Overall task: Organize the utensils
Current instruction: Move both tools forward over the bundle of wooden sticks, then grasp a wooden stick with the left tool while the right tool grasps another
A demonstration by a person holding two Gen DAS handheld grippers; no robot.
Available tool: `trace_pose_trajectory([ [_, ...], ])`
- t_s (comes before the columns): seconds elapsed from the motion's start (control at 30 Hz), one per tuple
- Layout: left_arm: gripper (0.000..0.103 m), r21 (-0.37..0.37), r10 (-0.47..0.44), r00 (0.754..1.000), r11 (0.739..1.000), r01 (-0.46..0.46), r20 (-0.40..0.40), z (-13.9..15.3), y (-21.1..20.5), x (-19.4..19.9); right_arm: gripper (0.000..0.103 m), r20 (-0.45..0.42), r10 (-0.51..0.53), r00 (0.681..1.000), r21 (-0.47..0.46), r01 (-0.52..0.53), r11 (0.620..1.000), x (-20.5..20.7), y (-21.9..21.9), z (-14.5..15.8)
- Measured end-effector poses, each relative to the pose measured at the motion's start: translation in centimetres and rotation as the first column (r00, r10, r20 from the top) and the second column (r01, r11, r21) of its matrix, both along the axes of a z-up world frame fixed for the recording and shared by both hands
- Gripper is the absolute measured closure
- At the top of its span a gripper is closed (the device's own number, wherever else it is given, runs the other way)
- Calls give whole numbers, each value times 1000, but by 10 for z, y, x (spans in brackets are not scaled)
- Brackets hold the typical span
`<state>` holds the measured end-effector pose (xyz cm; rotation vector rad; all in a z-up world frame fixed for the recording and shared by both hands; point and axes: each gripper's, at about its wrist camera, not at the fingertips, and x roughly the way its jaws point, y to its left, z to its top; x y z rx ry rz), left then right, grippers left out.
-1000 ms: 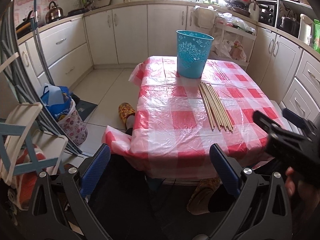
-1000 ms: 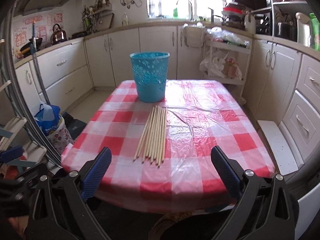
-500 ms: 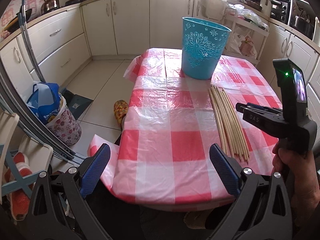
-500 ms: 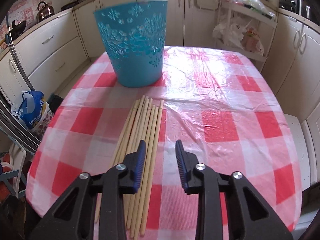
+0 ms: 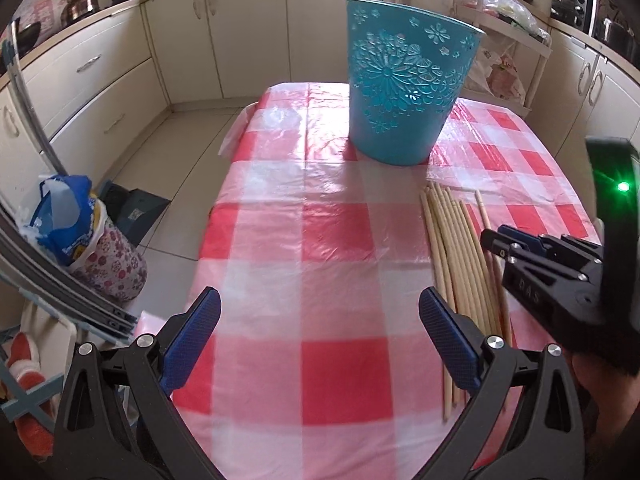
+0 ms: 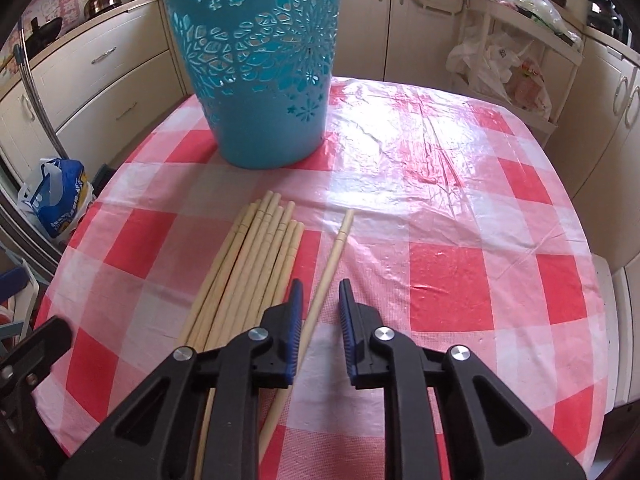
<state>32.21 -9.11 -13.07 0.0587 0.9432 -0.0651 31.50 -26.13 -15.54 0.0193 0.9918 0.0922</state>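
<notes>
Right gripper (image 6: 320, 316) lower, astride chopstick (image 6: 328, 268)

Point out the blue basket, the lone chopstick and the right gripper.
blue basket (image 6: 260, 92): right wrist view, patterned side wall.
lone chopstick (image 6: 334, 252): right wrist view, upper shaft.
right gripper (image 6: 320, 300): right wrist view, between fingertips.

Cream kitchen cabinets (image 5: 120, 76), tiled floor (image 5: 180, 148), kettle (image 5: 80, 0) on counter.

Kettle (image 5: 81, 1) on counter, perhaps steel
</notes>
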Motion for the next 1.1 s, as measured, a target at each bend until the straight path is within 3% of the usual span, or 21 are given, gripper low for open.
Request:
trace_pose_trajectory([
  [0.13, 8, 32, -42, 999, 999, 43, -10, -12, -22, 23, 87, -9, -7, 1000, 36, 8, 999, -2, -9, 1],
  [0.33, 9, 16, -63, 997, 998, 63, -46, -26, -39, 47, 87, -7, -9, 1000, 72, 9, 997, -8, -14, 1],
  [0.93, 14, 69, -104, 993, 992, 108, -58, -42, -61, 67, 86, -9, 1, 1000, 86, -1, 996, -6, -16, 2],
  [1.03, 18, 76, -108, 993, 991, 112, -58, -41, -62, 71, 86, -6, 0, 1000, 88, 0, 996, -4, -15, 2],
  [1.1, 30, 67, -124, 991, 990, 127, -57, -40, -61, 75, 86, -3, 0, 1000, 90, 0, 996, -2, -16, 1],
])
